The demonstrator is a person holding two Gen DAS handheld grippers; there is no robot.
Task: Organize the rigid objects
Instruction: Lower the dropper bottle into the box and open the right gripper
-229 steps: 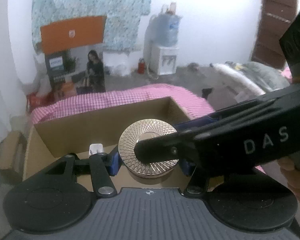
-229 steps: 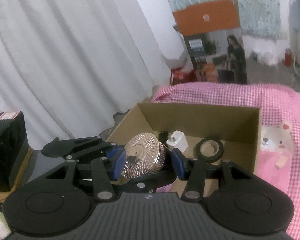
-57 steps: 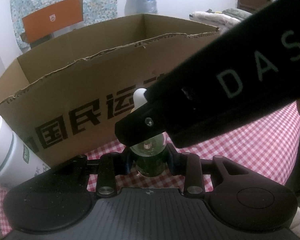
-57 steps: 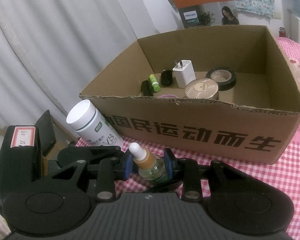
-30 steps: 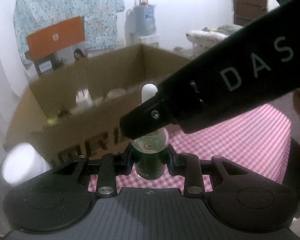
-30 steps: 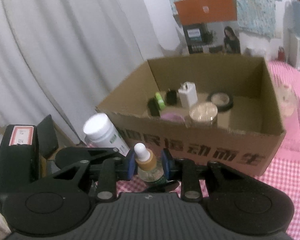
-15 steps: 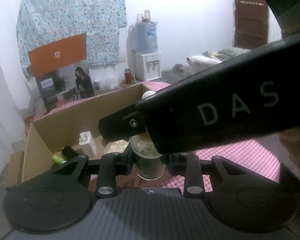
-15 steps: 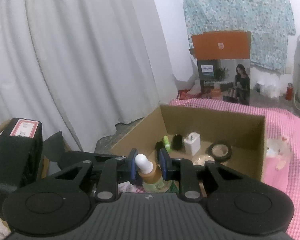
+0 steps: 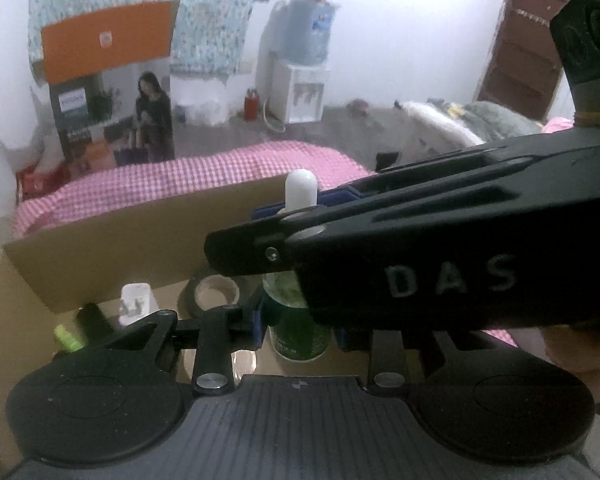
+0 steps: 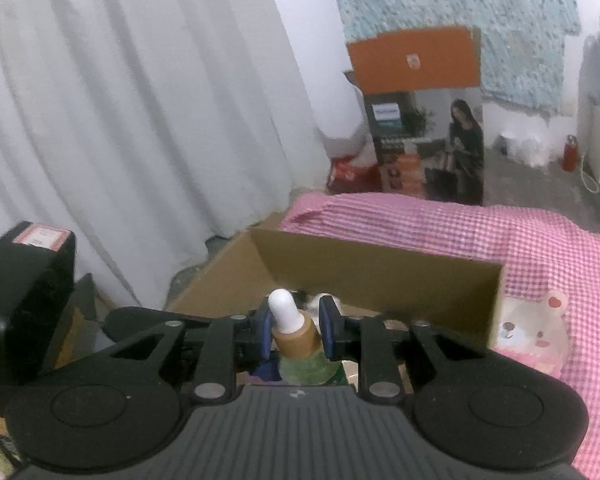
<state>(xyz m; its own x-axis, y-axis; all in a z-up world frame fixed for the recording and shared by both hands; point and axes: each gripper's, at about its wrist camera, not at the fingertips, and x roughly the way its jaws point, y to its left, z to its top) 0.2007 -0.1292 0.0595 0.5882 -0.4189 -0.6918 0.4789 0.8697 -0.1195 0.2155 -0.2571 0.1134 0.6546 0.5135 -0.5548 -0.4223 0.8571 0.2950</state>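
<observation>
- The step in hand was carrying a dropper bottle point(image 10: 296, 340) to the cardboard box point(image 10: 380, 276), which stood on a desk with a pink checked cloth point(image 10: 540, 248).
- The right claw point(image 10: 294, 330) was closed narrow on the bottle's tan collar, under the white bulb; the bottle stood upright between the blue pads.
- The left claw point(image 9: 298, 326) held the green glass body lower down, its pads pressed to either side, so both claws gripped the one bottle point(image 9: 300, 320).
- In the left wrist view the bottle hung above the box's open top, with the floor of the box point(image 9: 100, 256) beneath it.
- Already inside lay a white charger point(image 9: 134, 300), a roll of black tape point(image 9: 214, 292), a small green item point(image 9: 68, 336) and a dark one beside it.
- The next move, I judged, called for lowering the bottle onto bare floor in front of the tape, then opening both claws once it stood.
</observation>
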